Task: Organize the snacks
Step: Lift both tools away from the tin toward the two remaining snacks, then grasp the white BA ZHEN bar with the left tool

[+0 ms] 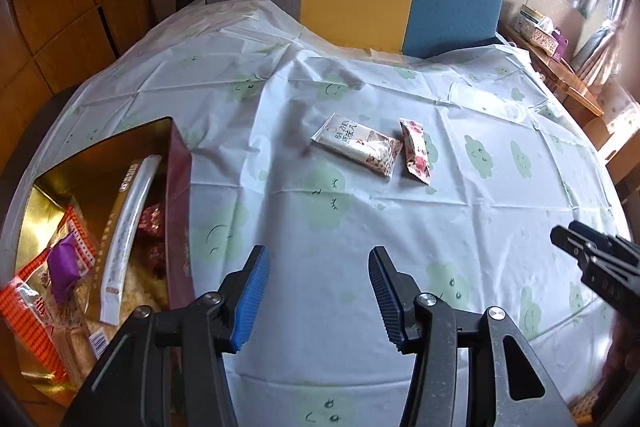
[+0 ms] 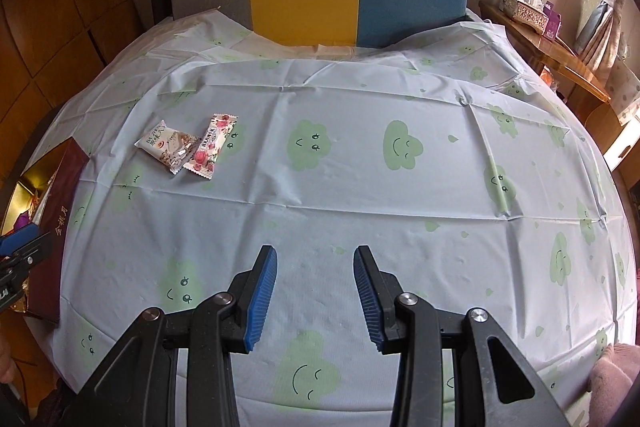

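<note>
Right now both grippers hang over the cloud-print tablecloth (image 2: 360, 187) with nothing between their jaws: the left gripper (image 1: 319, 291) spread fairly wide, the right gripper (image 2: 315, 297) narrower but still apart. From the left wrist view, two loose snacks lie at about twelve o'clock, well apart from the fingers: a white snack packet (image 1: 357, 144) and, just beside it toward one o'clock, a pink floral packet (image 1: 415, 151). At nine o'clock sits the gold-lined box (image 1: 181, 187), already holding an orange bag (image 1: 36, 323), a purple packet (image 1: 64, 265) and a long white packet (image 1: 124, 239)
</note>
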Available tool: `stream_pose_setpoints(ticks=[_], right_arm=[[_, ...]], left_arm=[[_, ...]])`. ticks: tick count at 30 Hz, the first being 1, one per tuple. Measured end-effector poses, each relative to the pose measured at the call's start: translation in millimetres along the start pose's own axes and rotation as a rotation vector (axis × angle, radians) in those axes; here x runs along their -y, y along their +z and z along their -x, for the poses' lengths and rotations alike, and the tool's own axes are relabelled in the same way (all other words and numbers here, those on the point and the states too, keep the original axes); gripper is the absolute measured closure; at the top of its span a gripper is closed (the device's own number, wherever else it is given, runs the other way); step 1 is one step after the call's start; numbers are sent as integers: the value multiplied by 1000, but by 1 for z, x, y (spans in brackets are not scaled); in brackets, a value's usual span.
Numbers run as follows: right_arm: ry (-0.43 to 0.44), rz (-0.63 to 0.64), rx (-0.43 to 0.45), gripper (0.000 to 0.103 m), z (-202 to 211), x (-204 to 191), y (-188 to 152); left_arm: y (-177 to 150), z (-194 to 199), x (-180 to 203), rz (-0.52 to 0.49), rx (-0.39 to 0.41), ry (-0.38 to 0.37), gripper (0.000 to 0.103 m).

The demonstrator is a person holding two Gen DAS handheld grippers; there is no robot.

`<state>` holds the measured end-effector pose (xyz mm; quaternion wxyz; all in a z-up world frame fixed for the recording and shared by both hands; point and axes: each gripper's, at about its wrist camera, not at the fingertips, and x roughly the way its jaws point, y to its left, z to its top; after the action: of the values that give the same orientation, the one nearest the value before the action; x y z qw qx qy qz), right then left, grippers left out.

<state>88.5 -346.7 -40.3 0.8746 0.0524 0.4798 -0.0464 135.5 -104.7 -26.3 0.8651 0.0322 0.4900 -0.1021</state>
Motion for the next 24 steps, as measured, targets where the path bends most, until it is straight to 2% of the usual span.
stream_pose_setpoints(ticks=[6,11,13,17,21,24], right_arm=[[18,-2,13,62,4,0,1],[38,-10,15,62,6,0,2],[49,-11,15,62,6,-1,3],[70,-18,17,62,7,0,4],[86,-31,10,62,7,1,4],[97,-32,1,62,6,0,4]], left_arm=[[43,-47,15,59,-72,-20,50],[73,-88,25,108,-121,-32,44],[82,-104,26,142,-147,-44,40],[95,-131,23,237,-202,-66,39],[111,-136,26,260,-174,-59,38],[118,-144,32,232,-170,-12,38]])
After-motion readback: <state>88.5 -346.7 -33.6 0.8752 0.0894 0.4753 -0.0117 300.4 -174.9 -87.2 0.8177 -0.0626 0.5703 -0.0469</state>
